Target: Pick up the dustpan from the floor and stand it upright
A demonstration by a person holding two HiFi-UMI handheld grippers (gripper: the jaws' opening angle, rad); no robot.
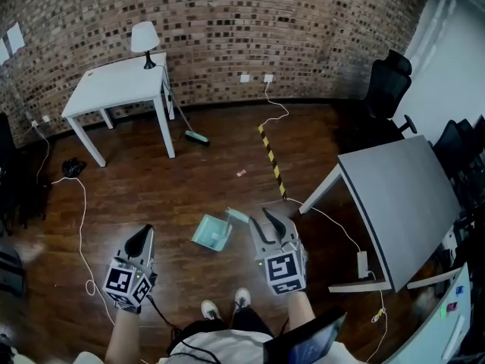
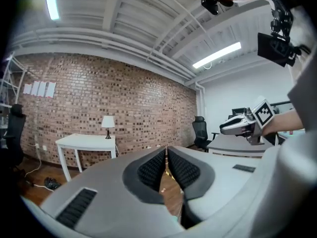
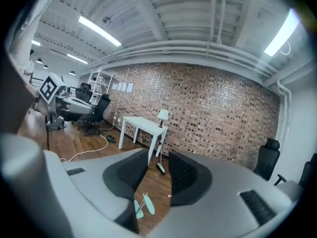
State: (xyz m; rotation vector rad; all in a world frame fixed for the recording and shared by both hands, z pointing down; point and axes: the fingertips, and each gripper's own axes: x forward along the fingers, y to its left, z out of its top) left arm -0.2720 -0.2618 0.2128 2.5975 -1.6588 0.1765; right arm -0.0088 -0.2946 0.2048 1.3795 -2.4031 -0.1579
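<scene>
Open wooden floor [image 1: 212, 165] ran from the brick wall [image 1: 303, 29] to the person's shoes [image 1: 225, 306], edged by the grey table [image 1: 402, 196] at right and the white table [image 1: 117, 86] far left. The mint dustpan [image 1: 211, 233] sat on the floor between the tongs: left gripper [image 1: 142, 240] closed and empty, right gripper [image 1: 274, 226] parted and empty.

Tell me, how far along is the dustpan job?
Looks about finished: the dustpan sits alone on the floor, seemingly propped upright, though the steep view leaves doubt. Nothing is in hand: the left gripper is shut, the right gripper open, both empty. Left: perhaps nothing.
</scene>
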